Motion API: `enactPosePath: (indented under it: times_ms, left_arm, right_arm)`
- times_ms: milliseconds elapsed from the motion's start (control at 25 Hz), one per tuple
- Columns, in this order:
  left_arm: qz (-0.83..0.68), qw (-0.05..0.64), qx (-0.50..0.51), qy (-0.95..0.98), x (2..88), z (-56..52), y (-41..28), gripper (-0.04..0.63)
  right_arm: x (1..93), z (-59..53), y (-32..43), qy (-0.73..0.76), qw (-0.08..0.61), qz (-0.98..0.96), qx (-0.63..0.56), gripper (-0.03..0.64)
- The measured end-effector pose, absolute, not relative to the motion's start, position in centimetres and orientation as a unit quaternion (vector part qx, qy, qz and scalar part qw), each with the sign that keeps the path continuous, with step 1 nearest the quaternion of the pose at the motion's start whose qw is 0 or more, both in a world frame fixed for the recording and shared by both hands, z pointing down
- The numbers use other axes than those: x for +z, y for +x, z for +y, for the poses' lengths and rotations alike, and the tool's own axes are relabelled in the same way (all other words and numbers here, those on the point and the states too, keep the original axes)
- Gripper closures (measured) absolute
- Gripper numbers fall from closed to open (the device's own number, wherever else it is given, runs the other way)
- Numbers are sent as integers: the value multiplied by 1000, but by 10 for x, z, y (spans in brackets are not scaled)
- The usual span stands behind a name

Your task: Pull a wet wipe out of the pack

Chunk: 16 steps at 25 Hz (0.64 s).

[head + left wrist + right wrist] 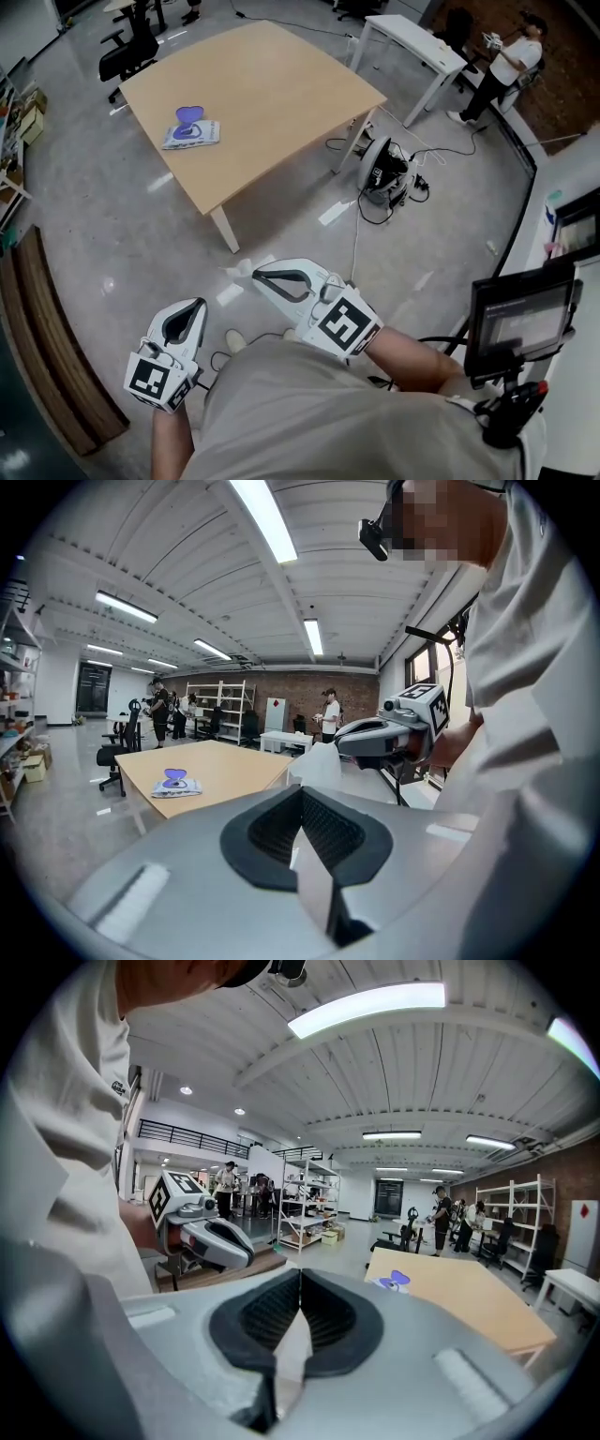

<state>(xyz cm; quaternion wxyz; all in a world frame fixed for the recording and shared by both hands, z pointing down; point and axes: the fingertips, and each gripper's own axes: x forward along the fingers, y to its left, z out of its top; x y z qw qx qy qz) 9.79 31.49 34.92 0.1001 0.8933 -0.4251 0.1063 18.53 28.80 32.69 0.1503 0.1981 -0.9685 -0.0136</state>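
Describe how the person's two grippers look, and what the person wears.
Both the left gripper and the right gripper have smooth pale grey shells tapering forward, with black ribbed pads lining the jaws. Each carries a white cube printed with black square markers. The person wears a light beige top.

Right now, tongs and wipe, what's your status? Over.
Left tongs shut. Right tongs shut on a white wipe. Pack lies on the table, lid up, away from both. Nothing blocking.
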Motion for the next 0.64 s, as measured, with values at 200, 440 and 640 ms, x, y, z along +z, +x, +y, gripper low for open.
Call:
enactPosePath:
  times_ms: [200, 440, 640]
  left_arm:
    - [-422, 103, 101, 895, 354, 310, 80, 589]
    - [-417, 111, 98, 897, 344, 299, 46, 589]
    - [-417, 115, 102, 896, 362, 307, 2, 589]
  right_arm:
    - [328, 285, 166, 198, 156, -967, -19, 612]
    - [315, 274, 131, 203, 163, -965, -15, 612]
    - [328, 277, 86, 199, 160, -967, -18, 612]
